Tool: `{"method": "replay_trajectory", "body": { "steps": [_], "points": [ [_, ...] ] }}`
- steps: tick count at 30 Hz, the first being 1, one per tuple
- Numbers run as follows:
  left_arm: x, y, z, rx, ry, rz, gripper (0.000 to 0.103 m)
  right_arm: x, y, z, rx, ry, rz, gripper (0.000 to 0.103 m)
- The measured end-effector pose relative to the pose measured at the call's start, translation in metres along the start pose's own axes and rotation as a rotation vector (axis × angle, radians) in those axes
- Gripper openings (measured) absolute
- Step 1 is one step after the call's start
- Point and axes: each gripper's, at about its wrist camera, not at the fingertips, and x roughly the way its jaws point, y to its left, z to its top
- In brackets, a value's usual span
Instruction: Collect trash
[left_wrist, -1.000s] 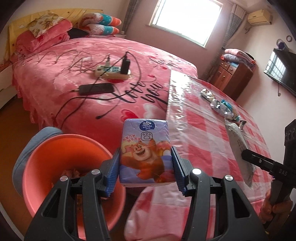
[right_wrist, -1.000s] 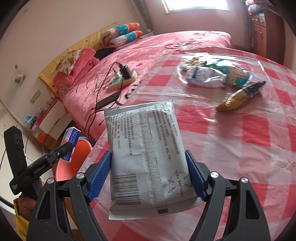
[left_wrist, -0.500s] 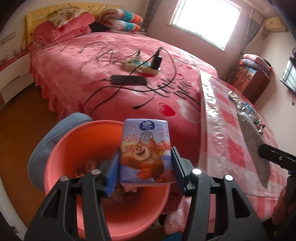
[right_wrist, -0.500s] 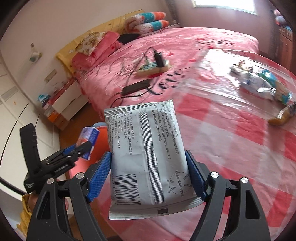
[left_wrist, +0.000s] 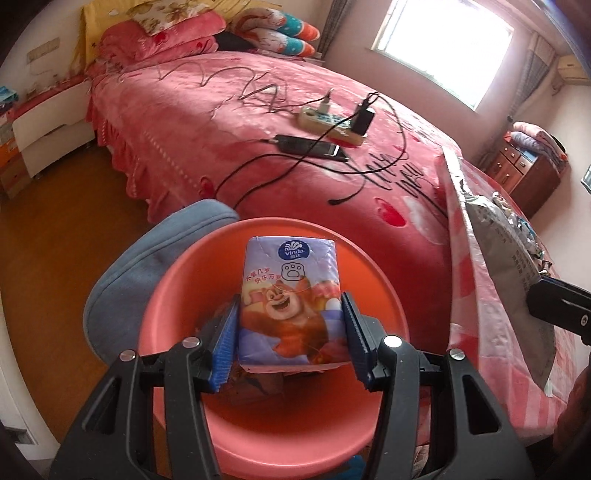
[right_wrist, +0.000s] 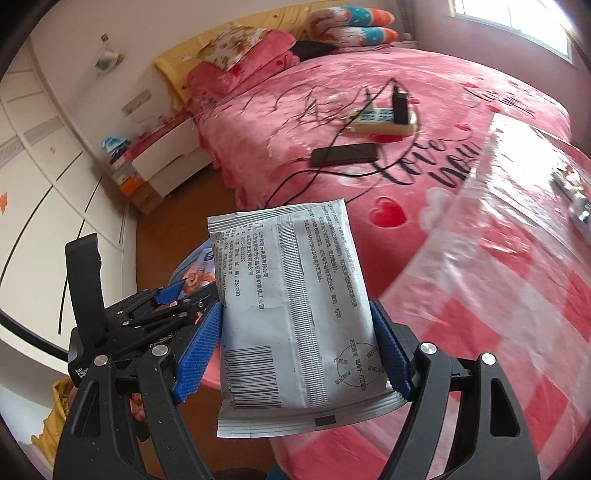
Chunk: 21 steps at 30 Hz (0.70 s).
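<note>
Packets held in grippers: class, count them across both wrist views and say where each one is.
2. The tissue packet is clamped in the left gripper above the orange bin. The grey packet is clamped in the right gripper, beside the table.

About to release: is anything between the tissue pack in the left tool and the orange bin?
Nothing visible. The tissue pack, clamped in the left tool, hangs over the orange bin's open mouth, trash at its bottom.

Glossy plastic bucket (left_wrist: 373, 306), fleecy bedspread (left_wrist: 221, 140)
</note>
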Motion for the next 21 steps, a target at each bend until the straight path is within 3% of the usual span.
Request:
{"method": "replay_trajectory", "body": {
  "steps": [18,21],
  "points": [
    [0.013,0.02,-0.001,-0.044,0.031,0.051,0.054,0.056,0.027,0.002,-0.056,0.101,0.04,0.079],
    [0.016,0.027,0.0,-0.082,0.046,0.073,0.063,0.068,0.024,0.001,-0.034,0.133,0.081,0.081]
  ]
}}
